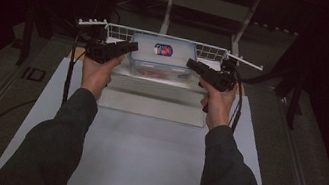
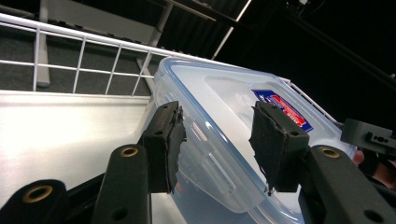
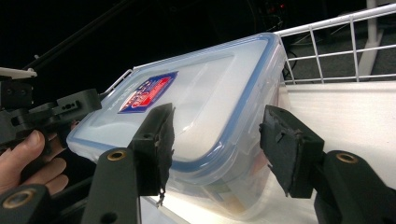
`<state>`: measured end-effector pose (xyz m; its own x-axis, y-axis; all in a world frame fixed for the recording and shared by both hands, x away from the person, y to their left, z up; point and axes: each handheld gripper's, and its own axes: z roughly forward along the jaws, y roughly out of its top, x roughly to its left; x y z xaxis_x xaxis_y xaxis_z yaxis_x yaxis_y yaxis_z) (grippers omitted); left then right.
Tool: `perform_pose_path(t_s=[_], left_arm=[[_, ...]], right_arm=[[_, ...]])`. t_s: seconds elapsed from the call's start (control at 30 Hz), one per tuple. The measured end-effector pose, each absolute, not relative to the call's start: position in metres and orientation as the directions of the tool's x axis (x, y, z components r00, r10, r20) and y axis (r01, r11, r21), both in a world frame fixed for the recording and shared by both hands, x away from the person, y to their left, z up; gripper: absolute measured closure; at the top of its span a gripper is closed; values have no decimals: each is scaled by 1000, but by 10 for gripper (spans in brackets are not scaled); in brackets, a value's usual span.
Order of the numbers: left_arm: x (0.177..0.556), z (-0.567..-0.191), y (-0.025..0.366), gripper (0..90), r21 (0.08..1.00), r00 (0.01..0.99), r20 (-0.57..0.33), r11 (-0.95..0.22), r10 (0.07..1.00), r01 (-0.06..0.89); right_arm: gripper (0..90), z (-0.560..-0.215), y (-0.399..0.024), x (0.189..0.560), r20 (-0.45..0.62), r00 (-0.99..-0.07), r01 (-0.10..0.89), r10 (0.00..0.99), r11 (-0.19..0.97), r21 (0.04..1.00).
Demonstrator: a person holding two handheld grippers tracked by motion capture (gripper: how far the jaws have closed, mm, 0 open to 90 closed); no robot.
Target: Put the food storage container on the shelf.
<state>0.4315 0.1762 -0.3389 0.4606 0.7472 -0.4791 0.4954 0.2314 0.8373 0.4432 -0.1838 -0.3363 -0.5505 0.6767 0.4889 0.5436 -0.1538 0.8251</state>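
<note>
A clear plastic container (image 1: 162,59) with a blue-sealed lid and a red and blue label stands at the back of a metal tray (image 1: 150,104). Something reddish lies inside it. My left gripper (image 1: 132,46) is at its left end. In the left gripper view the left gripper (image 2: 219,142) has its pads either side of the container (image 2: 219,112) edge with gaps showing. My right gripper (image 1: 191,64) is at the right end. There the right gripper (image 3: 215,140) straddles a corner of the container (image 3: 205,98), pads apart from it. Each view shows the other gripper (image 2: 369,135) (image 3: 70,107) beyond.
A white wire rack (image 1: 122,29) runs along the back and sides behind the container. The tray rests on a white mat (image 1: 140,164) covering the table. Dark floor and a pale table frame (image 1: 208,3) lie beyond.
</note>
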Motion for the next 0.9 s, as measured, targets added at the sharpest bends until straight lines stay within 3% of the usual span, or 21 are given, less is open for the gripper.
perform_pose_path(t_s=[0.17, 0.33, 0.47, 0.7, 0.9], left_arm=[[430, -338, 175, 536, 846, 457, -462, 224, 760, 484], [415, -330, 177, 609, 882, 492, -388, 159, 779, 443], [399, -322, 177, 669, 915, 533, -305, 86, 789, 395], [374, -322, 168, 858, 943, 622, -166, -60, 765, 326], [372, -336, 152, 880, 917, 619, -52, -208, 784, 340]], right_arm=[[443, -335, -183, 442, 475, -551, 536, 686, -145, 832], [436, -329, -183, 433, 406, -566, 492, 717, -101, 865], [406, -321, -184, 423, 342, -586, 451, 735, -55, 891], [365, -309, -186, 395, 226, -629, 382, 744, 43, 923], [362, -315, -189, 374, 199, -666, 391, 719, 109, 914]])
